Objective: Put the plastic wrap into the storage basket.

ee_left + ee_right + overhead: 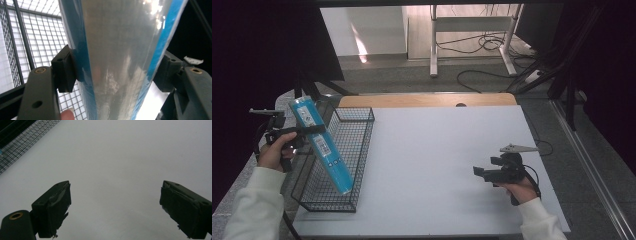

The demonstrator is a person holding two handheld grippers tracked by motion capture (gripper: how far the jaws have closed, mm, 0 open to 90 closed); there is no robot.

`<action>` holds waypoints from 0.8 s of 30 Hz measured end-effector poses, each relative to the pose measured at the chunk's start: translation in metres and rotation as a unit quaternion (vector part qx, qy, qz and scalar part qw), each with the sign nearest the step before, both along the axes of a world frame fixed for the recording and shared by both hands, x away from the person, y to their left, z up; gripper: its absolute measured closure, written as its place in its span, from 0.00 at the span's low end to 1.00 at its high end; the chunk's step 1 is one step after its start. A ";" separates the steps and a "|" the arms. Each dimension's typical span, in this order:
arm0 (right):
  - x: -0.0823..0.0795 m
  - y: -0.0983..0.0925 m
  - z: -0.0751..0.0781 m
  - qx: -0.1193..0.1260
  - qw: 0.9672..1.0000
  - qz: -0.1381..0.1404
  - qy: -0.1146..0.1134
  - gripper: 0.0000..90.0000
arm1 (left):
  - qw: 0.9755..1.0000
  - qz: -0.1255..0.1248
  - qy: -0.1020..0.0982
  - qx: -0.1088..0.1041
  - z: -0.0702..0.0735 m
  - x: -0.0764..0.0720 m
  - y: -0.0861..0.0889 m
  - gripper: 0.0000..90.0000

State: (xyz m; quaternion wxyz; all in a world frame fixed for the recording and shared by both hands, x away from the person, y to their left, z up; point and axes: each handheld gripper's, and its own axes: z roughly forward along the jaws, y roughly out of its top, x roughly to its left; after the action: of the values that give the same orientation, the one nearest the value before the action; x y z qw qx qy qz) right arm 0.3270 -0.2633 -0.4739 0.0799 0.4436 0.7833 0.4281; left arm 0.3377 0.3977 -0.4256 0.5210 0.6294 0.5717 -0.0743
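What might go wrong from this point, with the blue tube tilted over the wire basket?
1. The left gripper clamps the blue tube near its upper end, so the long lower part could swing or slip between the pads.
2. The tube is tilted with its lower end near the wire basket's front right corner; it may catch on the mesh or nudge the basket.
3. The right gripper rests open on the table, too far away to help steady anything.

1. One blue tube, clamped between the left gripper's jaws.
2. One black wire basket, just behind and below those jaws.
3. Two grippers: the right gripper has nothing between its spread jaws.
4. One white table under both.
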 end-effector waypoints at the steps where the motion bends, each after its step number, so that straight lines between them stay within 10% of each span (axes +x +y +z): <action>1: 0.000 0.000 0.000 0.000 1.000 0.000 0.000 0.12 | 1.000 -0.002 -0.003 0.004 0.000 -0.001 -0.001 0.36; 14: 0.002 -0.003 0.001 0.002 1.000 -0.015 -0.006 0.13 | 0.999 0.024 0.042 0.021 -0.017 0.016 -0.017 0.36; 24: 0.001 -0.004 0.003 0.005 0.999 -0.027 -0.028 0.14 | 0.991 0.080 0.066 0.079 -0.027 0.046 -0.054 0.35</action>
State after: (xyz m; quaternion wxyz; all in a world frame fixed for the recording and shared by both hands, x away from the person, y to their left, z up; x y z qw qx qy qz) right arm 0.3277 -0.2677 -0.4705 0.1111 0.4526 0.7664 0.4421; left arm 0.3832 0.3433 -0.4527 0.4353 0.6144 0.6575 -0.0280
